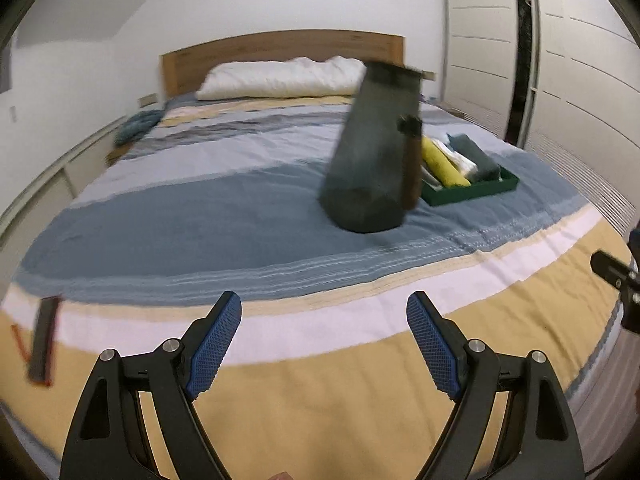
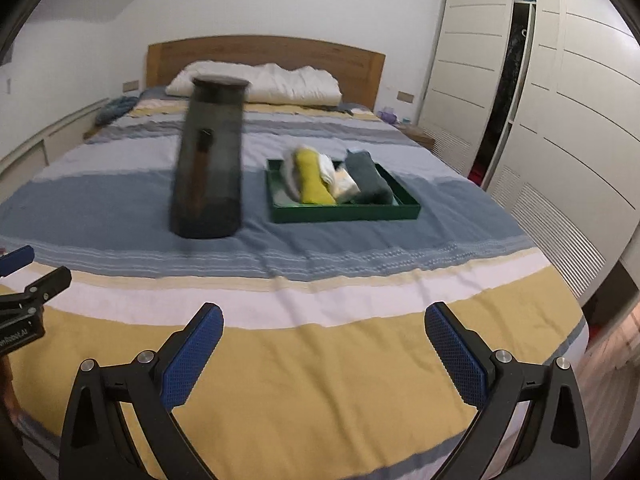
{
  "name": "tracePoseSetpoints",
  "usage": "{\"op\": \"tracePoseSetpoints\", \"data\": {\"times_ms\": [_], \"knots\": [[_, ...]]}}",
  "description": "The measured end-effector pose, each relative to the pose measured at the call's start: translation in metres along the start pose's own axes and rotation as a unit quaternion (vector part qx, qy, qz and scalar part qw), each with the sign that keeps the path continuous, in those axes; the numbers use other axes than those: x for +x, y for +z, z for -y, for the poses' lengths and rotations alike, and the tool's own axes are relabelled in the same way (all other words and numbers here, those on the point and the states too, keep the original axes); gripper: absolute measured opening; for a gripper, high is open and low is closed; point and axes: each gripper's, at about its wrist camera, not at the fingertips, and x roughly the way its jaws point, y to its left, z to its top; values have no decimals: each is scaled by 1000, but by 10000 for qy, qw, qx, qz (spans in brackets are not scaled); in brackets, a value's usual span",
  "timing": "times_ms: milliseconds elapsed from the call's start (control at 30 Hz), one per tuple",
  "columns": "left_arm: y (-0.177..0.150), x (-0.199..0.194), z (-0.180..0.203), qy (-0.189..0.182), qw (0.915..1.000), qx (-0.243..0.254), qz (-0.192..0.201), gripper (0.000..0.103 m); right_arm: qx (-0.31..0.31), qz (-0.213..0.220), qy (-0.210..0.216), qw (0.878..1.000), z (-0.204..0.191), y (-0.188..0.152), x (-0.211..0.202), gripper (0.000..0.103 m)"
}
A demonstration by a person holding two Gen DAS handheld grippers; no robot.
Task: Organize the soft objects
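Both my left gripper (image 1: 324, 344) and right gripper (image 2: 324, 354) gape, holding nothing; rolled cloths (image 2: 316, 180) in green tray (image 2: 344, 212) right of dark container (image 2: 210, 160) look light, squashy, pinch mid-roll

On the bed (image 2: 320, 360) the tray (image 2: 344, 210) with rolled cloths (image 2: 312, 178) stands right of the tall container (image 2: 210, 164); the pillow (image 2: 256, 82) lies behind.

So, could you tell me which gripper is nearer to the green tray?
Right, as far as I can judge. The right gripper faces the green tray almost head-on; the left gripper sits further left, opposite the dark container.
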Motion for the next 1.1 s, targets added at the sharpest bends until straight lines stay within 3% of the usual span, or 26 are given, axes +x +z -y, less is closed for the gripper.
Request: {"op": "tracePoseSetpoints", "data": {"times_ms": [167, 333, 500, 700, 1100], "knots": [[-3, -84, -27, 130, 9997, -151, 113, 81, 163, -153, 103, 9997, -1, -6, -68, 103], [-22, -165, -37, 134, 9988, -396, 258, 81, 76, -24, 79, 9999, -6, -14, -151, 103], [-46, -225, -33, 374, 9975, -477, 366, 81, -92, 224, 319, 9992, -13, -34, -224, 103], [-65, -288, -11, 433, 9971, -185, 603, 81, 90, 391, 532, 9978, 5, -61, -287, 103], [-64, -307, 16, 58, 9982, 47, 592, 81, 298, 459, 401, 9977, 19, -87, -342, 103]]}}
